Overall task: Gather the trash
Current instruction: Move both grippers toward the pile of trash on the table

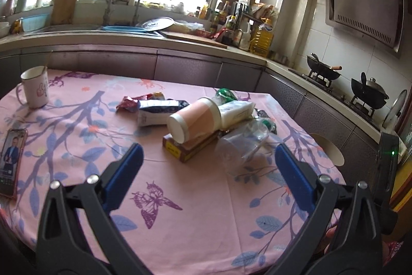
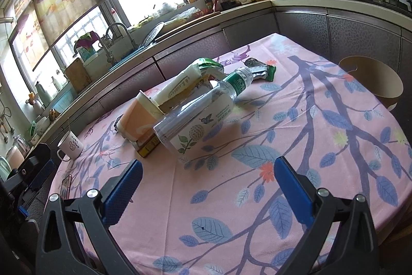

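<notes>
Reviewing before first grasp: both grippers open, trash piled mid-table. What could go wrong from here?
1. The paper cup lies tilted on the brown box, against the clear plastic cup; pulling one may roll the others.
2. The plastic bottle lies on its side and could roll off.
3. The phone and mug share the table and could be mistaken for trash by the left gripper or right gripper.

Left gripper [image 1: 207, 155] and right gripper [image 2: 207, 169] each hold 2 blue fingers [image 1: 126, 172] spread wide, empty.
</notes>
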A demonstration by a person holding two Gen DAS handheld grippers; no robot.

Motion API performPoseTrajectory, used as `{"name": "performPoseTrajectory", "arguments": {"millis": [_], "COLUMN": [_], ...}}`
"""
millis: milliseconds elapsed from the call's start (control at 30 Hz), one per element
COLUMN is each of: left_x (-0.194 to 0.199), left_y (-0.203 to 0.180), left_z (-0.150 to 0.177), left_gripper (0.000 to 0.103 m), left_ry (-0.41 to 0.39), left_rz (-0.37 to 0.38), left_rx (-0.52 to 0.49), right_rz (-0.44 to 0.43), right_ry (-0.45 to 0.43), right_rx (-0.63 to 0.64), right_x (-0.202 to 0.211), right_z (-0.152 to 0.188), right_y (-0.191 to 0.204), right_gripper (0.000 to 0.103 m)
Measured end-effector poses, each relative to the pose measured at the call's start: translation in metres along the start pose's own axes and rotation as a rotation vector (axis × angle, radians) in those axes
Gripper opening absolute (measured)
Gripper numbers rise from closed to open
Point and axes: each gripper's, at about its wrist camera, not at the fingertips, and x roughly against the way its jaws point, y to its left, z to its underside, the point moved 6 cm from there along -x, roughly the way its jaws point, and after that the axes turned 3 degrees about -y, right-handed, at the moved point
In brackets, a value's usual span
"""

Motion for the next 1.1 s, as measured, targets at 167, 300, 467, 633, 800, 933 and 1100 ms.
{"name": "performPoseTrajectory", "arguments": {"millis": [167,300,467,633,800,933,1100], "left_x": [0.000,-0.003,-0.004,-0.003,-0.004,-0.007,-0.008], "left_y": [-0.011,-0.011,-0.012,-0.017,-0.017,-0.014,-0.003], "left_z": [0.004,0.005,0.007,0.007,0.007,0.009,0.006], "left_gripper": [0.098,0.098,0.098,0.098,0.098,0.098,0.098], "left_ry": [0.007,0.021,0.031,0.025,0.028,0.048,0.039], "left_rz": [0.065,0.074,0.080,0.076,0.071,0.060,0.028], "left_rx": [-0.024,-0.019,-0.030,-0.060,-0.066,-0.054,-0.031], "right_rz": [0.001,-0.008,-0.013,-0.016,-0.027,-0.025,0.017], "right_ry": [0.010,0.031,0.041,0.041,0.039,0.035,0.042], "right_rx": [-0.024,-0.035,-0.038,-0.042,-0.049,-0.059,-0.082], "right_x": [-0.002,-0.007,-0.009,-0.010,-0.010,-0.010,-0.012], "right_z": [0.003,0.005,0.007,0.007,0.007,0.006,0.007], "right_y": [-0.007,-0.010,-0.010,-0.010,-0.010,-0.013,-0.022], "right_gripper": [0.097,0.097,0.097,0.097,0.098,0.097,0.097]}}
